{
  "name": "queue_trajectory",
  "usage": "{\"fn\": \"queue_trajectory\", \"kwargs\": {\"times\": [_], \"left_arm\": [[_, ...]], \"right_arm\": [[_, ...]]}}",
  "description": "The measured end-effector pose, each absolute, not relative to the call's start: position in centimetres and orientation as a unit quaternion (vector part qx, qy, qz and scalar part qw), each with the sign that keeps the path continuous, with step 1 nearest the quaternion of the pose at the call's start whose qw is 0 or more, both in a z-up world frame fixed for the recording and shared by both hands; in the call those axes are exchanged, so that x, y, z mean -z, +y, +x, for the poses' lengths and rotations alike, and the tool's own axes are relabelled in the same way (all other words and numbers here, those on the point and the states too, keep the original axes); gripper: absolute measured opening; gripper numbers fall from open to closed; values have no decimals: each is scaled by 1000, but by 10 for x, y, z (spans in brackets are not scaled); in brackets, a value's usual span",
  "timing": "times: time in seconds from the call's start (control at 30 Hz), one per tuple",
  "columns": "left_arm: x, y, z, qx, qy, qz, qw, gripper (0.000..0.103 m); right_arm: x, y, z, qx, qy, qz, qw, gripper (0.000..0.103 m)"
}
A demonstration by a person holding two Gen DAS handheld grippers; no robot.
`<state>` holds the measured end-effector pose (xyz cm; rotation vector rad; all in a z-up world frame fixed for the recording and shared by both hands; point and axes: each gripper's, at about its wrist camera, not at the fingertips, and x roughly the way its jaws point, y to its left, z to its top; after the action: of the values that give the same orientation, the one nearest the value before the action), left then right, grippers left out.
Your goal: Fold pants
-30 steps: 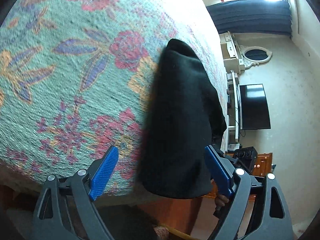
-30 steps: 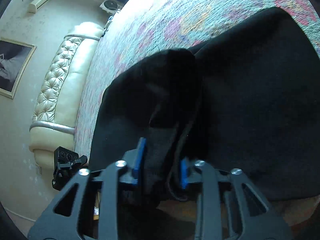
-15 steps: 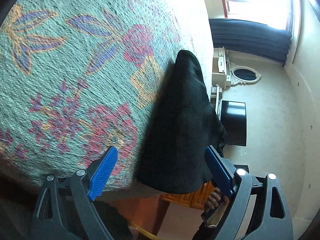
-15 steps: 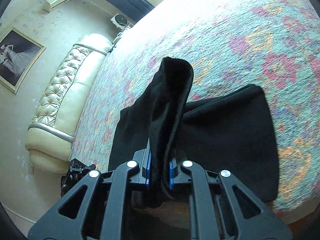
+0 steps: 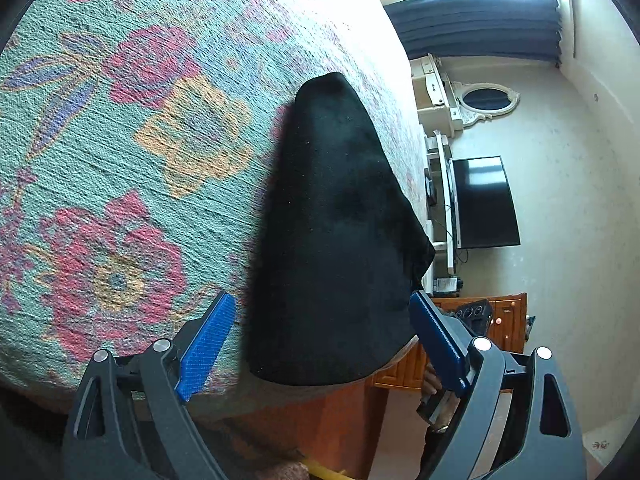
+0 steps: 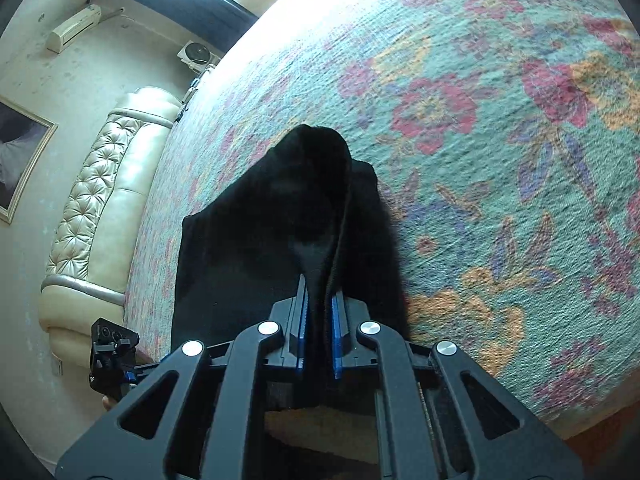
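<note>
The black pants [image 5: 332, 240] lie folded on a bed with a floral cover [image 5: 120, 140], near its front edge. My left gripper [image 5: 320, 344] is open, its blue fingers either side of the pants' near end, not touching it. My right gripper [image 6: 319, 320] is shut on a raised fold of the pants [image 6: 304, 200] and holds it up above the flat part [image 6: 224, 264] that lies on the cover [image 6: 500, 160]. The other gripper [image 6: 112, 352] shows at the lower left of the right wrist view.
A padded cream headboard [image 6: 100, 208] stands at the bed's left end. A TV [image 5: 484, 200], a white dresser with oval mirror [image 5: 480, 100] and a wooden cabinet [image 5: 496, 316] stand beyond the bed's edge.
My right gripper has closed on the pants fold and lifted it up and to the right over the flat part. My left gripper stays open, shifting slightly by the pants' end.
</note>
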<state>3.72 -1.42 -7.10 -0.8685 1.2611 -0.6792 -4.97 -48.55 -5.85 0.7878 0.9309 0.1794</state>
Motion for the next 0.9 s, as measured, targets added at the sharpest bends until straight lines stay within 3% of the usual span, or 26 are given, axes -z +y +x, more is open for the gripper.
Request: {"fn": "queue_trajectory", "kwargs": {"times": [0.1,0.17,0.2,0.23,0.27,0.3,0.5,0.73,0.77,0.9], "left_arm": [[77,-15,35,295,565,-377,672,87],[80,-12,32,294,564,-375,674,87],[80,-9,30,298,561,-376,675,87],[79,-8,31,303,558,-376,675,87],[79,-9,31,308,556,-375,675,87],[79,-8,31,313,556,-374,674,87],[83,-27,37,321,558,-386,661,87],[86,-42,36,342,546,-386,660,87],[85,-43,35,350,542,-394,655,87],[86,-43,34,357,534,-406,650,87]], "right_arm": [[73,-494,-54,-95,420,408,805,10],[73,-497,-61,-103,409,416,806,17],[72,-499,-66,-102,403,416,809,31],[72,-505,-73,-101,393,421,811,59],[73,-511,-82,-98,380,431,813,72],[74,-515,-90,-92,370,439,813,78],[109,-517,-105,-114,373,494,777,78],[113,-490,-98,-141,371,472,787,84],[111,-486,-98,-140,370,468,790,83],[113,-481,-99,-128,370,469,791,59]]}}
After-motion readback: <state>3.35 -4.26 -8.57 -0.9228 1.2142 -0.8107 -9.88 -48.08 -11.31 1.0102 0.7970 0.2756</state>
